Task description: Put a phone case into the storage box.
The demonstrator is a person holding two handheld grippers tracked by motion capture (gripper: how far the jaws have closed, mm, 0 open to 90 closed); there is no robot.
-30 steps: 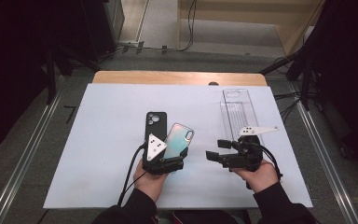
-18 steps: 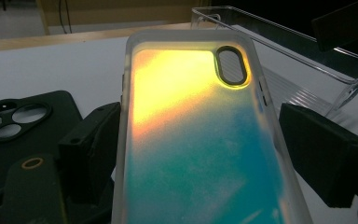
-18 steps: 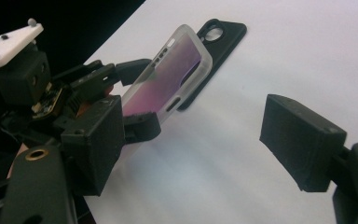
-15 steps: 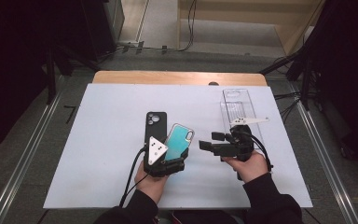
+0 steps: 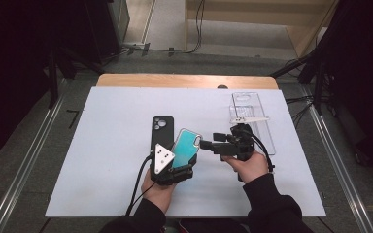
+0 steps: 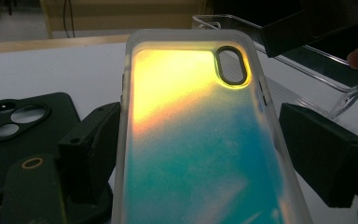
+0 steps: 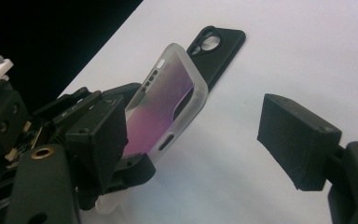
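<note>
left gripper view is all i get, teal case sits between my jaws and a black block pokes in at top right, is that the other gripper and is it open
Observer: Yes, that is the right gripper. Its jaws stand apart, though they have just closed a little, and nothing is between them.
Operator: where is it aimed
Observer: In the high view it points sideways at the right edge of the teal case. I cannot tell whether it touches.
Operator: is the case off the table
Observer: Its far end tilts up clear of the table, and the left gripper clamps the near end.
</note>
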